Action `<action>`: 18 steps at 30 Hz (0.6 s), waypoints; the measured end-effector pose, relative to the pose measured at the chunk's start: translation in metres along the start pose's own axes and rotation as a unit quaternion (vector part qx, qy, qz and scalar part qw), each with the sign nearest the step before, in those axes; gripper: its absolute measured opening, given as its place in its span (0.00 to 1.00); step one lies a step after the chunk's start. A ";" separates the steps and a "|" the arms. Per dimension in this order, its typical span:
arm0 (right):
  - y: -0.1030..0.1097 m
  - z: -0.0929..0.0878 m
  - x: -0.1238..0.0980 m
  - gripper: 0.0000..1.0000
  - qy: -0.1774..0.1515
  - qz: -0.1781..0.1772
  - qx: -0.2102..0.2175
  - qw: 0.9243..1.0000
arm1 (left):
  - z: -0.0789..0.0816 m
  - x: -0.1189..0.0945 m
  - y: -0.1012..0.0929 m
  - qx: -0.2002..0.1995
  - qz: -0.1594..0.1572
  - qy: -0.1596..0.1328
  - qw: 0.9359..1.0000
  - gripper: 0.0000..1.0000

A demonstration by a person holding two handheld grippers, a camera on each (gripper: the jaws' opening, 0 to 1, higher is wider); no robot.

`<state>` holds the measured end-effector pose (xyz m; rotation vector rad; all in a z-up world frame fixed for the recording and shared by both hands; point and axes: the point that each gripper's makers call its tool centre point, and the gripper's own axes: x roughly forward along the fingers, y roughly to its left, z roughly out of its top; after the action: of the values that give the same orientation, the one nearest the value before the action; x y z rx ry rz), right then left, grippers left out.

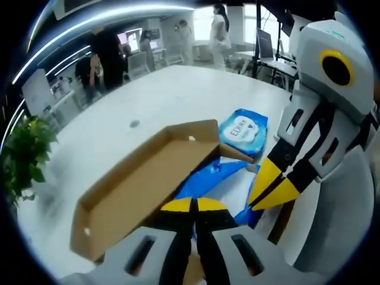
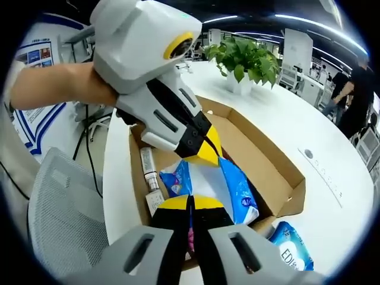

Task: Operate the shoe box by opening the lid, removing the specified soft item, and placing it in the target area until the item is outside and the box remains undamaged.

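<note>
The cardboard shoe box [image 2: 279, 178] stands open on the white table, its lid [image 1: 130, 190] folded back. Inside lies a soft blue-and-white pack [image 2: 234, 190], also seen as a blue pack [image 1: 208, 175]. My left gripper [image 1: 193, 205] is shut, tips just over that pack; it reaches in from the left [image 2: 209, 151] and touches the pack's upper edge. My right gripper [image 2: 190, 203] is shut too, tips low over the pack's near end; it enters from the right [image 1: 267, 190]. I cannot tell whether either pinches the film. A blue wipes pack [image 1: 243, 132] [image 2: 294, 249] lies on the table outside the box.
A tube [image 2: 148, 169] and small items lie along the box's left wall. A potted plant [image 2: 246, 56] [image 1: 24, 154] stands on the table's edge. A grey chair [image 2: 65, 202] is beside the table. People [image 1: 107, 53] and desks with a monitor [image 1: 264, 41] are beyond.
</note>
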<state>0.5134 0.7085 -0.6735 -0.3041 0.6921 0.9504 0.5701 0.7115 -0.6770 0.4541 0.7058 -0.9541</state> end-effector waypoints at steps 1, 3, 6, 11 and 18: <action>0.001 0.002 -0.002 0.00 -0.002 0.002 0.002 1.000 | 0.001 -0.002 0.000 -0.001 0.000 -0.001 1.000 0.00; 0.001 0.006 -0.005 0.00 -0.006 0.002 0.006 1.000 | 0.004 -0.006 -0.001 -0.002 -0.002 -0.002 1.000 0.00; 0.004 0.011 -0.011 0.00 -0.009 0.005 0.006 1.000 | 0.008 -0.011 -0.003 -0.001 -0.005 0.000 1.000 0.00; 0.006 0.018 -0.022 0.00 -0.016 0.009 0.003 1.000 | 0.016 -0.020 -0.006 -0.001 -0.007 -0.003 1.000 0.00; 0.006 0.026 -0.040 0.00 -0.026 0.013 0.011 1.000 | 0.031 -0.030 -0.014 0.006 -0.011 -0.006 1.000 0.00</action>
<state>0.5032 0.7001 -0.6277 -0.2505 0.6606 0.9720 0.5573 0.7024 -0.6349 0.4523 0.6959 -0.9814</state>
